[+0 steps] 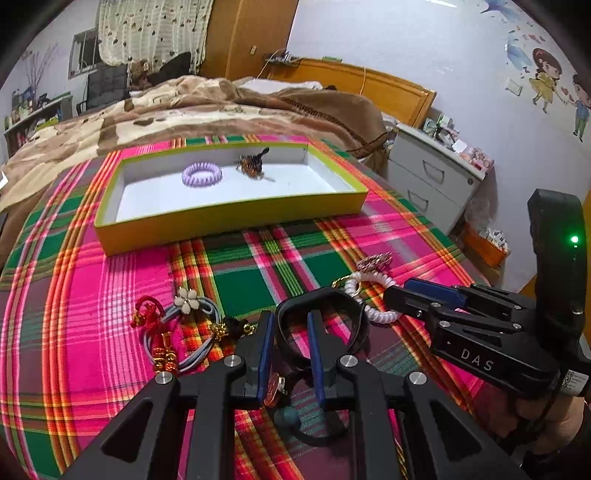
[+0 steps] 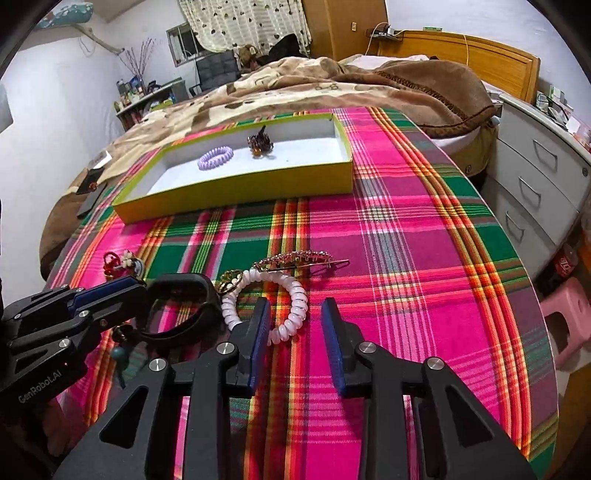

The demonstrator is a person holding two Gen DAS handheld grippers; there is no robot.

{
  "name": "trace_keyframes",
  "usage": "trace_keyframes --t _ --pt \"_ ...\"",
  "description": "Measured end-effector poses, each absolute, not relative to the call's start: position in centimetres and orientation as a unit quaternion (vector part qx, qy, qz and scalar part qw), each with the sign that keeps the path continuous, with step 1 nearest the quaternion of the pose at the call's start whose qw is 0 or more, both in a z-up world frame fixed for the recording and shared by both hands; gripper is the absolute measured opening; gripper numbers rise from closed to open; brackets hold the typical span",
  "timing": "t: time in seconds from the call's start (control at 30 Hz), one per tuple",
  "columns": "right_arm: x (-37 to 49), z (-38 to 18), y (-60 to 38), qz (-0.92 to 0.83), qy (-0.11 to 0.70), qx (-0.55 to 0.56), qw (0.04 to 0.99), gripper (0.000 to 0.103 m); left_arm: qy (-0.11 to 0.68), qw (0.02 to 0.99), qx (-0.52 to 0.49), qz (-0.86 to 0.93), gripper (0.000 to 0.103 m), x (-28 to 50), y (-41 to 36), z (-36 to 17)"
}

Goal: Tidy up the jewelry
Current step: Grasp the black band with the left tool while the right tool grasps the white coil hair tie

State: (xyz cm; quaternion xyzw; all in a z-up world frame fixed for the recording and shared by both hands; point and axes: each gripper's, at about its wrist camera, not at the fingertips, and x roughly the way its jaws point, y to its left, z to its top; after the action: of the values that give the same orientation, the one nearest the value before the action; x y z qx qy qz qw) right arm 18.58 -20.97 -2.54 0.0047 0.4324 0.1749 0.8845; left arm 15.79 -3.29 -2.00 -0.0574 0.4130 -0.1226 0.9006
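your bench point(image 2: 424, 229) is covered in a loud pink, green and orange plaid cloth point(image 1: 92, 280), and behind it a bed point(image 2: 332, 81) lies under a rumpled brown and cream blanket with a wooden headboard point(image 2: 476, 55) at its right end.

starting at the left of the room, you have a cluttered shelf point(image 2: 147, 96) against the white wall, then a window with a patterned lace curtain point(image 2: 243, 26), then a wooden wardrobe point(image 2: 343, 26). to the right of the bench stands a white drawer unit point(image 2: 535, 177), with a pink stool point(image 2: 569, 317) nearer you, and cartoon children stickers point(image 1: 554, 85) on the wall above.

at the back of the bench sits a shallow yellow-green tray point(image 2: 236, 195) with a white floor; inside it a lilac coil hair tie point(image 2: 215, 157) lies left of a dark beaded clip point(image 2: 260, 144), the two apart.

along the near edge, from the left: a red knotted charm point(image 1: 147, 314), a grey hair tie with a cream flower point(image 1: 186, 301), a black bracelet point(image 1: 325, 306), a white coil hair tie point(image 2: 291, 299) and a pink rhinestone barrette point(image 2: 299, 258) just beyond it.

your left tool point(image 1: 290, 321) is spread, its fingers straddling the near side of the black bracelet without pinching it. your right tool point(image 2: 295, 314) is spread too, low over the white coil hair tie, whose near arc lies between its fingers.
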Motion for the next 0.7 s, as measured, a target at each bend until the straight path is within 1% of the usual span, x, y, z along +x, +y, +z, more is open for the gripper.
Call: trace_keyframes --t 0.1,0.17,0.3,0.4,0.43,0.47,0.5,0.7 --pt "18.8 -2.6 -20.7 0.172 0.433 -0.005 0.885 0.024 0.427 0.895 -0.057 -0.118 0.018 16.2 -3.5 -2.5" --pt "18.8 -2.6 -20.4 0.171 0.434 -0.016 0.884 0.017 0.432 0.893 -0.056 -0.116 0.018 16.3 -3.6 -2.7" --pt "18.7 -2.6 -19.9 0.165 0.433 -0.04 0.885 0.01 0.438 0.892 -0.045 -0.108 0.018 16.5 -3.9 -2.8" --pt "18.4 -2.6 -20.1 0.165 0.434 -0.039 0.885 0.01 0.436 0.893 -0.036 -0.103 0.017 16.5 -4.1 -2.8" --pt "18.2 -2.6 -20.2 0.165 0.434 -0.038 0.885 0.01 0.434 0.894 -0.033 -0.103 0.014 16.4 -4.1 -2.8" --pt "18.1 -2.5 -20.3 0.165 0.433 -0.037 0.885 0.009 0.434 0.895 -0.032 -0.102 0.008 16.4 -4.1 -2.7" --pt "18.0 -2.5 -20.3 0.165 0.433 -0.036 0.885 0.009 0.433 0.895 -0.032 -0.1 0.005 16.3 -4.0 -2.7" --pt "16.8 -2.2 -21.2 0.16 0.43 -0.023 0.888 0.009 0.426 0.898 -0.041 -0.104 0.005 15.6 -3.5 -2.3"
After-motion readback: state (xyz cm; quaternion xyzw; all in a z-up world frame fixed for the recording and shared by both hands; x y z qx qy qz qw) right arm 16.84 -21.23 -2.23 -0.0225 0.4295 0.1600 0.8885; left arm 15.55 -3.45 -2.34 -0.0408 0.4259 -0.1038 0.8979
